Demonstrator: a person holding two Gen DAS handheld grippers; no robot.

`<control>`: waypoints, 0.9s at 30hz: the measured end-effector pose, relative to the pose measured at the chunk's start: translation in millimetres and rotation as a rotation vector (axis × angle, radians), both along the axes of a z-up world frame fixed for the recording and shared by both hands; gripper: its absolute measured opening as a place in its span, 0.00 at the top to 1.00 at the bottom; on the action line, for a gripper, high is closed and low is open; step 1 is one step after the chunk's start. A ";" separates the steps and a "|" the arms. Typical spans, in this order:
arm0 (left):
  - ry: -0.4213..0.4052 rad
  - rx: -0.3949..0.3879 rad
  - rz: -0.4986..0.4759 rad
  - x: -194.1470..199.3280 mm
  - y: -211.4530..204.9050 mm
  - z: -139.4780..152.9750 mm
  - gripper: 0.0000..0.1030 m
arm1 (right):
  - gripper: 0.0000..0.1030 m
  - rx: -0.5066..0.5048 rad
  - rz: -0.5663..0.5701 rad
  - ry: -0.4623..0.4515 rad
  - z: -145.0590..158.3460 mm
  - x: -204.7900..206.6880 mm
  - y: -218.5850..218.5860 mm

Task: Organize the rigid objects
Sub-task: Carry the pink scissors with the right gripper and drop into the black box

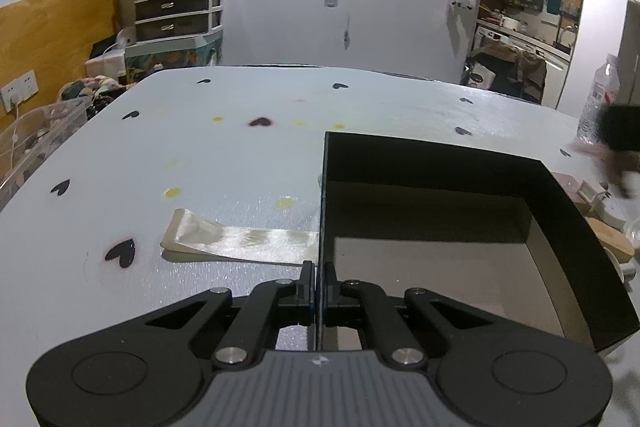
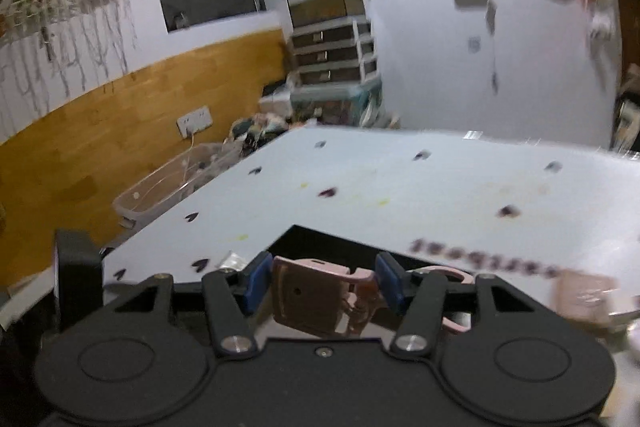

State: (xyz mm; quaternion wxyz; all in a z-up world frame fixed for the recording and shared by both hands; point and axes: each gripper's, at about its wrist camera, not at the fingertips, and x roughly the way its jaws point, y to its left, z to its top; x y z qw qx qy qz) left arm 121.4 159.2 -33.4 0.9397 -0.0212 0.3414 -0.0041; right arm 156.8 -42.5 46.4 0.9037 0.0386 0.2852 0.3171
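My left gripper (image 1: 319,281) is shut on the left wall of an open black box (image 1: 440,163) with a grey floor, standing on the pale table. My right gripper (image 2: 322,281), with blue pads (image 2: 256,279), is shut on a pink flat tool with a handle loop (image 2: 316,297) and holds it over the near edge of the black box (image 2: 320,239). The right wrist view is blurred by motion.
A clear strip of tape (image 1: 240,241) lies on the table left of the box. A water bottle (image 1: 600,99), a wooden lid (image 1: 612,239) and small items sit at the right. A pink square object (image 2: 584,293) lies right of my right gripper. A clear bin (image 2: 168,183) stands off the table's left.
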 end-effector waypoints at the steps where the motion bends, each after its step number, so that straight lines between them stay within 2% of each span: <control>1: -0.001 -0.003 0.004 -0.4 -0.2 0.0 0.98 | 0.44 0.005 -0.002 0.036 -2.8 7.7 9.8; 5: -0.001 -0.016 0.013 -0.2 1.0 0.2 0.97 | 0.44 0.019 -0.019 0.166 -22.1 34.9 44.9; 9: 0.000 -0.028 0.021 0.5 3.7 0.8 0.97 | 0.44 0.032 -0.100 0.300 -47.4 57.0 62.9; 11: -0.001 -0.035 0.023 0.6 5.1 0.7 0.97 | 0.44 0.030 -0.158 0.331 -57.4 67.0 67.1; 18: -0.004 -0.038 0.018 0.3 6.7 -0.4 0.96 | 0.44 0.013 -0.230 0.282 -58.3 77.3 84.6; 20: -0.004 -0.042 0.018 0.5 7.0 -0.6 0.96 | 0.40 0.032 -0.218 0.327 -63.6 82.4 86.5; 22: -0.004 -0.049 0.020 0.5 7.8 -0.8 0.96 | 0.31 0.020 -0.231 0.339 -65.9 83.5 85.6; 27: -0.005 -0.056 0.019 0.7 8.9 -1.4 0.95 | 0.27 0.046 -0.199 0.334 -59.2 79.7 72.1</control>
